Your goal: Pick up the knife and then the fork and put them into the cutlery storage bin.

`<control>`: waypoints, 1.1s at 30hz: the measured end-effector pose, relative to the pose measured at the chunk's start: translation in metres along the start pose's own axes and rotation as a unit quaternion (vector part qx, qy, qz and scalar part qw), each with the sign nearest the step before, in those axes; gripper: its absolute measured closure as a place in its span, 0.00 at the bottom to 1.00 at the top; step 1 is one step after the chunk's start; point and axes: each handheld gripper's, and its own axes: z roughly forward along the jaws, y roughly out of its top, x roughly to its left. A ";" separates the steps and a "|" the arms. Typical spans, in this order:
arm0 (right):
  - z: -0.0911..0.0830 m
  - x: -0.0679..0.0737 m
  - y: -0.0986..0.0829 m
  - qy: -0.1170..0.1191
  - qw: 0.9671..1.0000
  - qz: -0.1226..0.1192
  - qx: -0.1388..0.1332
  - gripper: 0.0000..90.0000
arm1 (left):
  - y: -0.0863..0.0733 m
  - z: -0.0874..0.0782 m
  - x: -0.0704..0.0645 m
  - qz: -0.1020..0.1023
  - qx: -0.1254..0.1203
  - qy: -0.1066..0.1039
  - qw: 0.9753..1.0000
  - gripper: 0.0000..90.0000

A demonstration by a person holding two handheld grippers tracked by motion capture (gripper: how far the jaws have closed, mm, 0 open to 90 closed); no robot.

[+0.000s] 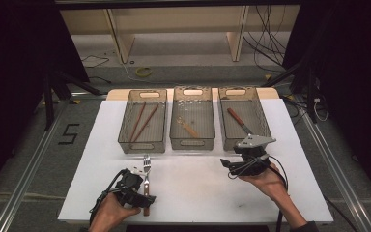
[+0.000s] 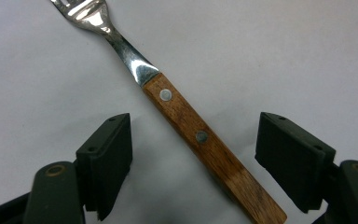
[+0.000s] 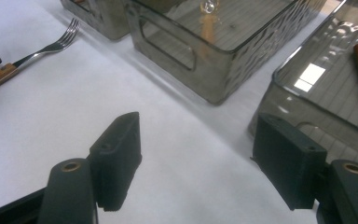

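A fork [image 1: 146, 179] with a wooden handle lies flat on the white table [image 1: 198, 188], tines toward the bins. My left gripper [image 1: 142, 186] hovers over its handle [image 2: 205, 144], open, with a jaw on either side and neither touching it. My right gripper [image 1: 234, 162] is open above bare table, just in front of the right bin [image 1: 244, 118]. The fork [image 3: 37, 53] also shows at the far left of the right gripper view.
Three smoky clear bins stand in a row at the back. The left bin [image 1: 142, 121] holds brown chopsticks, the middle bin [image 1: 192, 118] a wooden-handled spoon [image 1: 188, 126], the right bin a wooden-handled knife [image 1: 238, 121]. Open table lies between my hands.
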 end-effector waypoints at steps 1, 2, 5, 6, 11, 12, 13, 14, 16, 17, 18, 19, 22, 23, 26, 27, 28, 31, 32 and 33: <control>0.001 0.001 -0.001 0.002 1.000 0.000 0.001 0.37 | 0.000 0.000 0.000 0.000 0.000 0.001 1.000 0.29; 0.001 0.002 -0.001 0.003 1.000 -0.002 0.003 0.37 | 0.000 0.000 0.000 -0.001 -0.001 0.002 1.000 0.30; 0.002 0.004 -0.002 0.006 1.000 -0.002 0.004 0.37 | -0.001 0.000 -0.001 -0.002 0.002 0.002 1.000 0.30; 0.002 0.005 -0.002 0.006 1.000 -0.002 0.004 0.37 | -0.001 0.001 -0.001 -0.002 0.003 0.002 1.000 0.30; 0.002 0.008 -0.004 0.010 1.000 -0.003 0.005 0.36 | -0.001 0.000 -0.001 0.002 0.005 0.004 1.000 0.30; 0.002 0.008 -0.004 0.012 1.000 -0.004 0.005 0.36 | -0.001 0.001 -0.001 0.003 0.004 0.005 1.000 0.31; 0.002 0.009 -0.004 0.011 1.000 -0.004 0.006 0.36 | -0.001 0.001 -0.002 0.004 0.005 0.006 1.000 0.31; 0.003 0.009 -0.005 0.012 1.000 -0.006 0.006 0.36 | -0.001 0.001 -0.002 0.005 0.005 0.008 1.000 0.31; 0.003 0.010 -0.005 0.013 1.000 -0.005 0.009 0.36 | -0.001 0.001 -0.002 0.006 0.005 0.010 1.000 0.31; 0.003 0.010 -0.006 0.014 1.000 -0.005 0.009 0.36 | -0.001 0.001 -0.002 0.007 0.006 0.011 1.000 0.31; 0.004 0.011 -0.006 0.015 1.000 -0.005 0.010 0.36 | -0.001 0.001 -0.003 0.007 0.005 0.012 1.000 0.32; 0.004 0.011 -0.006 0.015 1.000 -0.005 0.009 0.36 | -0.001 0.001 -0.003 0.010 0.007 0.014 1.000 0.32; 0.004 0.012 -0.006 0.016 1.000 -0.006 0.009 0.36 | -0.001 0.000 -0.003 0.009 0.006 0.015 1.000 0.35; 0.004 0.012 -0.006 0.016 1.000 -0.006 0.009 0.36 | -0.001 0.000 -0.003 0.012 0.008 0.015 1.000 0.35; 0.004 0.012 -0.006 0.017 1.000 -0.006 0.009 0.36 | -0.001 0.000 -0.004 0.017 0.010 0.017 1.000 0.37; 0.004 0.012 -0.006 0.017 1.000 -0.006 0.009 0.36 | -0.001 0.000 -0.004 0.017 0.010 0.015 1.000 0.38; 0.004 0.012 -0.006 0.017 1.000 -0.006 0.009 0.36 | -0.001 -0.001 -0.004 0.019 0.011 0.015 1.000 0.38; 0.004 0.012 -0.006 0.018 1.000 -0.007 0.010 0.36 | -0.001 -0.001 -0.004 0.021 0.012 0.013 1.000 0.40; 0.004 0.012 -0.006 0.017 1.000 -0.007 0.010 0.36 | -0.002 -0.001 -0.004 0.019 0.011 0.013 1.000 0.40; 0.004 0.012 -0.006 0.018 1.000 -0.007 0.010 0.36 | -0.001 -0.001 -0.004 0.019 0.011 0.013 1.000 0.40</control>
